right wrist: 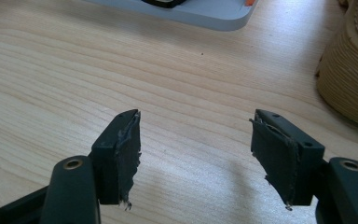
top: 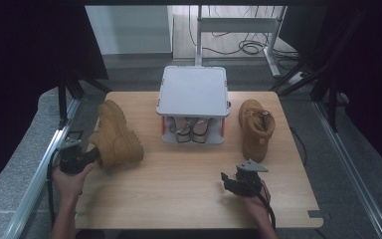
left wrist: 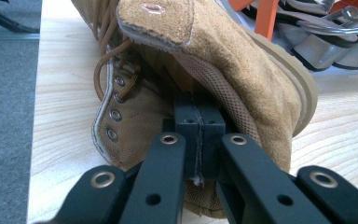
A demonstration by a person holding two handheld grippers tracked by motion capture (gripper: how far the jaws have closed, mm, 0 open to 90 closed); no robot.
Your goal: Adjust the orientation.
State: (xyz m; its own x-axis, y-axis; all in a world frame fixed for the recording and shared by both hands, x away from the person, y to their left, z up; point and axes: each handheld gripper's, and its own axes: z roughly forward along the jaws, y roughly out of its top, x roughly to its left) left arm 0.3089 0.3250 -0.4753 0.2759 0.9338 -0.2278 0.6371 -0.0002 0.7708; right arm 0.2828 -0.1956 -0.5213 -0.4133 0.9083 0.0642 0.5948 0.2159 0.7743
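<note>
Left tool [top: 90,156]: jaws together, clamped on the collar edge of the left boot [top: 115,134]. The left gripper view confirms it: the two black pads meet with a thin layer of the boot's [left wrist: 200,70] tan upper pinched between them, just behind the lace eyelets.

Right tool [top: 231,180]: jaws apart, nothing between them. It hovers over bare worktop [top: 189,184] near the front edge, and the right gripper view shows both pads [right wrist: 121,154] clear of any object, with wood grain visible in the gap.

Position of items: the gripped boot sits at the left of the worktop, leaning, its heel end toward the left tool and its toe toward the centre. The second boot [top: 255,128] stands on its sole at the right, untouched, well apart from the right tool; its ribbed sole edge [right wrist: 349,70] appears at the right margin of the right gripper view. A grey rack [top: 194,92] stands at the rear centre, between the two boots, with dark shoes [top: 189,130] stowed on its lower level and its top surface bare.

Assessment: the work appears to be at an early stage. One boot is secured but not yet lifted clear of the worktop; the other awaits handling. Neither boot is on the rack. Likely remaining: carry the gripped boot to its place, then deal with the second.
</note>
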